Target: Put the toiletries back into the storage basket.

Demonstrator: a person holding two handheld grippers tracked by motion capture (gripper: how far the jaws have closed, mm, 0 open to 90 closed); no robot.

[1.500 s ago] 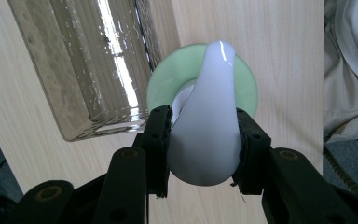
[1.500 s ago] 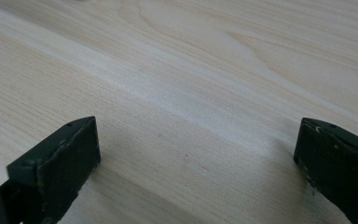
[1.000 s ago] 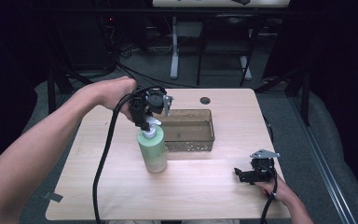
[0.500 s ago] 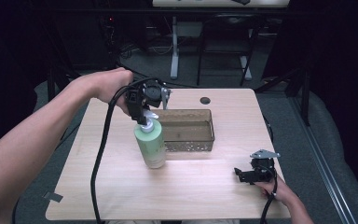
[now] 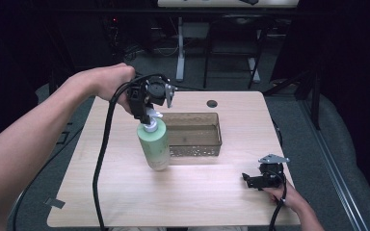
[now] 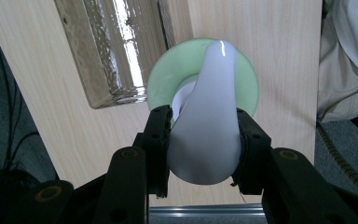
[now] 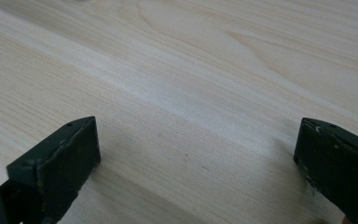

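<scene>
Bare table lies between and ahead of the right gripper's spread fingers. Beside the left gripper's fingers, clamped on the pump bottle, the clear plastic bin blocks the near side; the opposite side is open table.

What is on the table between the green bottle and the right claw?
Nothing: in the high view, bare wood runs from the green bottle to the right claw. The clear tray sits behind that stretch.

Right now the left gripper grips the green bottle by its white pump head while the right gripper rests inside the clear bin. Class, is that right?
Not quite. The right gripper rests on the bare table, outside the clear bin, as the high view shows. The left gripper does grip the green bottle by its white pump head.
</scene>
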